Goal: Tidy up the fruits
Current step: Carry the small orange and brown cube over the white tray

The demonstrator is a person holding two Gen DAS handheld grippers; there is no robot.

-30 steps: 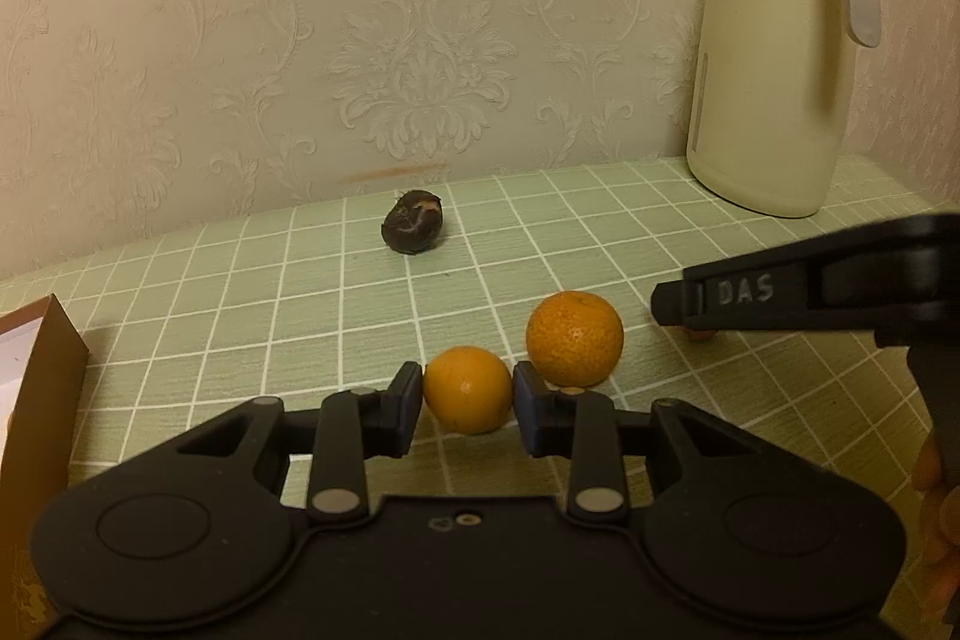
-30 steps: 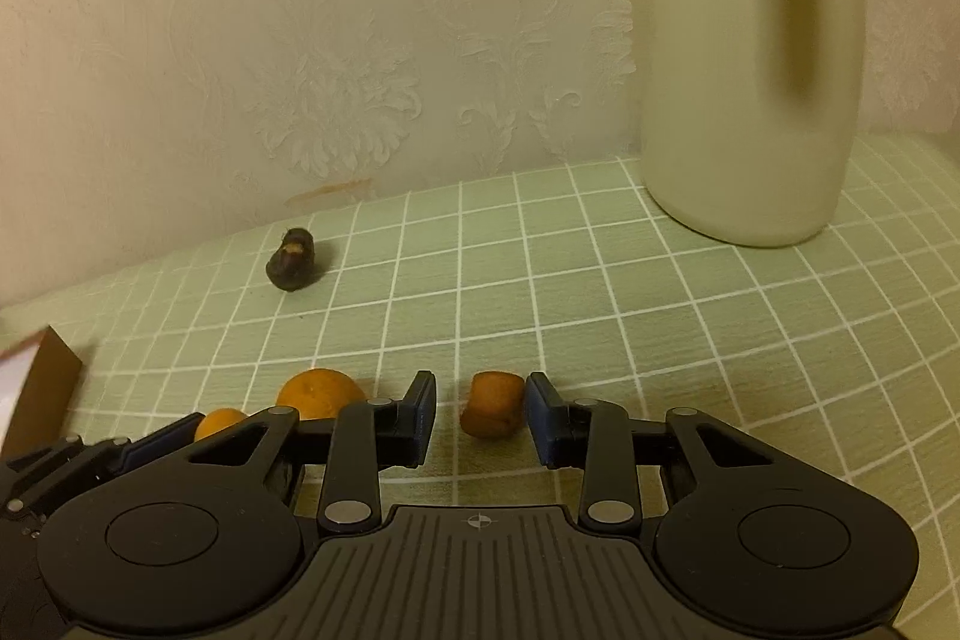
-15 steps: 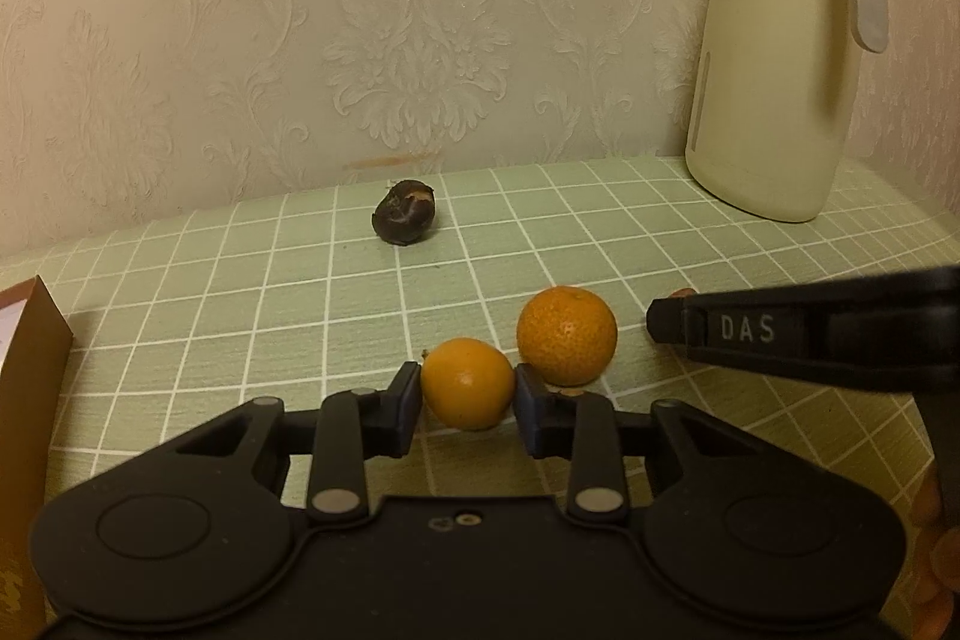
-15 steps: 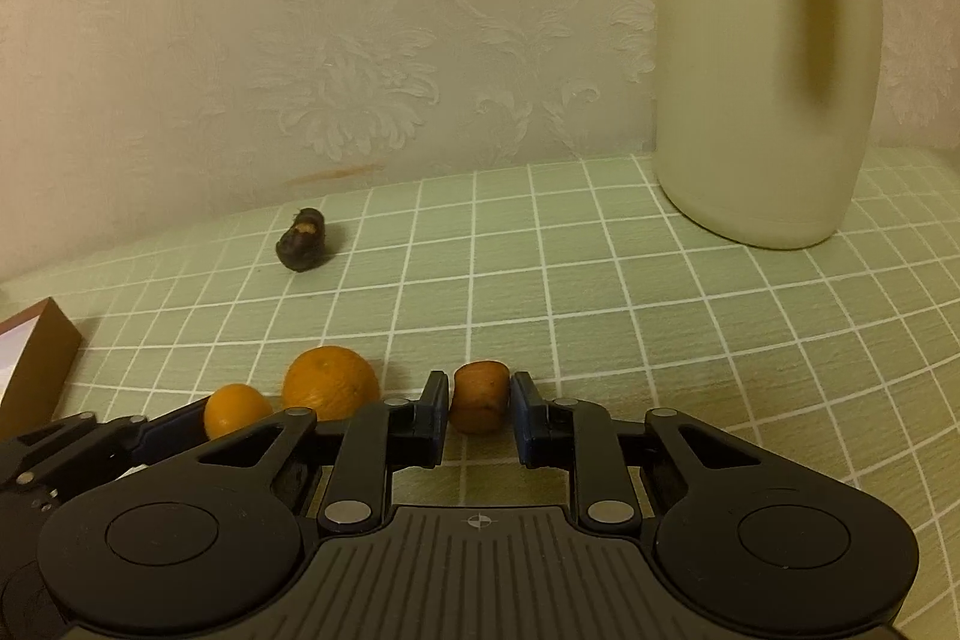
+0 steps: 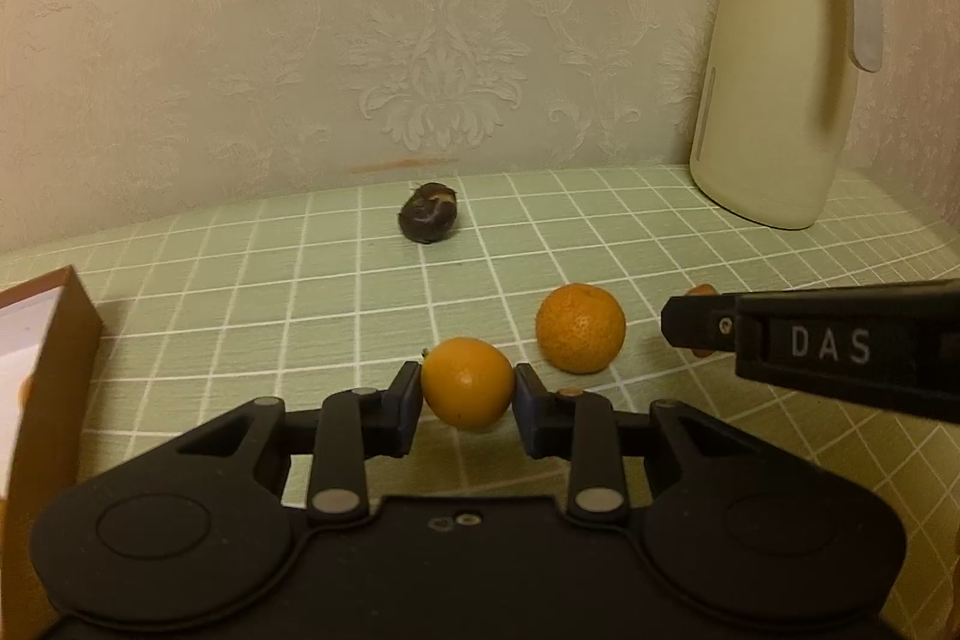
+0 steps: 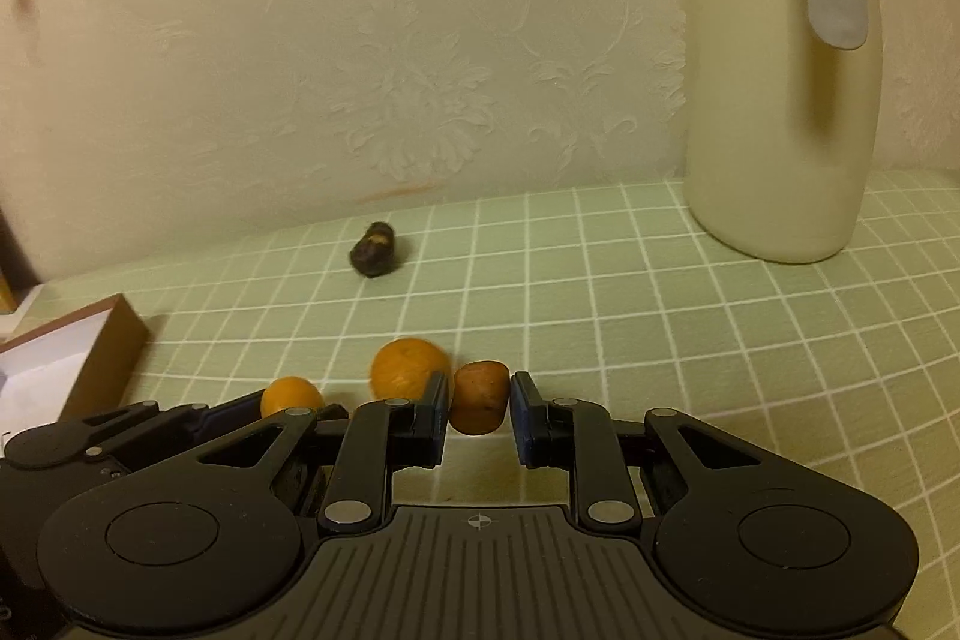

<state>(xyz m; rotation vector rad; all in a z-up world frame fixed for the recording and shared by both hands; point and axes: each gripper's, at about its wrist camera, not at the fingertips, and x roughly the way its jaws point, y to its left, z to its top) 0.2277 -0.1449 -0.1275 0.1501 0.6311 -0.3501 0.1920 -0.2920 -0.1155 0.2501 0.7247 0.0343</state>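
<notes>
My left gripper [image 5: 467,394] is shut on a small orange fruit [image 5: 467,381] and holds it just above the green checked tablecloth. A larger orange [image 5: 580,327] sits on the cloth just right of it. My right gripper [image 6: 479,403] is shut on a small brown fruit [image 6: 479,397] and holds it slightly off the cloth. In the right wrist view the larger orange [image 6: 408,367] and the small orange fruit [image 6: 290,396] lie to its left. A dark fruit [image 5: 428,219] rests near the wall, also seen in the right wrist view [image 6: 375,250].
A cream thermos jug [image 5: 786,58] stands at the back right by the wall. An open brown box [image 5: 42,358] with a white inside sits at the left edge, and shows in the right wrist view [image 6: 72,358]. The patterned wall closes the back.
The right gripper closed on the brown fruit and raised it. The left gripper lifted the small orange fruit a little. The box came further into view on the left.
</notes>
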